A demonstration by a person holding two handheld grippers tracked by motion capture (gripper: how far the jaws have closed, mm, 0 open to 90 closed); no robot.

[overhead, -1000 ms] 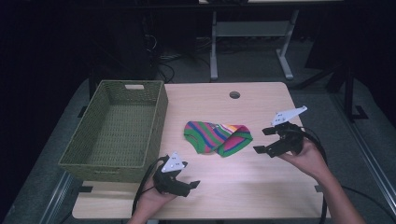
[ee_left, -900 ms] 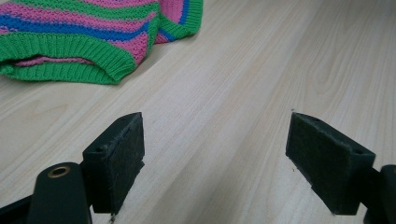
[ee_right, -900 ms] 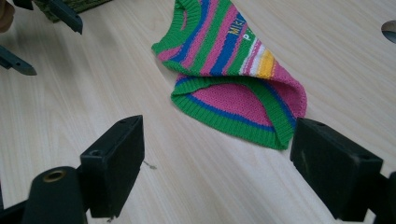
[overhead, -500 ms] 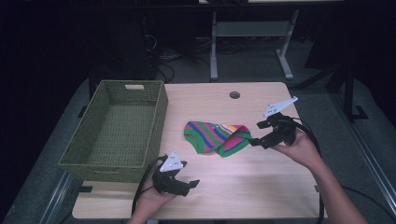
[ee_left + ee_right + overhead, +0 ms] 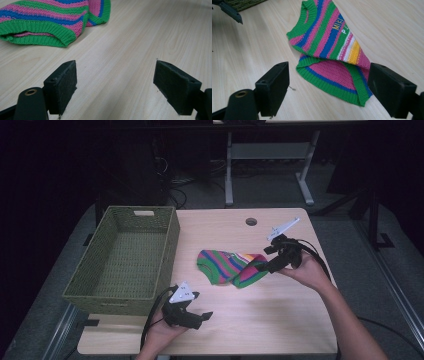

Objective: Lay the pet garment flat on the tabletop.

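High view: striped sweater (image 5: 232, 267) folded mid-counter (image 5: 280, 320), right of green basket (image 5: 125, 255). Right tool (image 5: 266, 266) at sweater's right edge; left tool (image 5: 200, 316) near front edge, well apart from sweater.
Left gripper view: jaws spread – bare wood between, sweater (image 5: 50, 22) beyond.
Right gripper view: jaws spread, sweater hem (image 5: 329, 85) between – not pinched.

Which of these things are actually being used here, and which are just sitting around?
In use:
- striped knitted garment, lying folded on the table
- right tongs, open, at the garment's edge
- left tongs, open, low over the table's near edge

Possibly next, or just lying about:
- green woven basket, nothing in it
- metal stand behind the table
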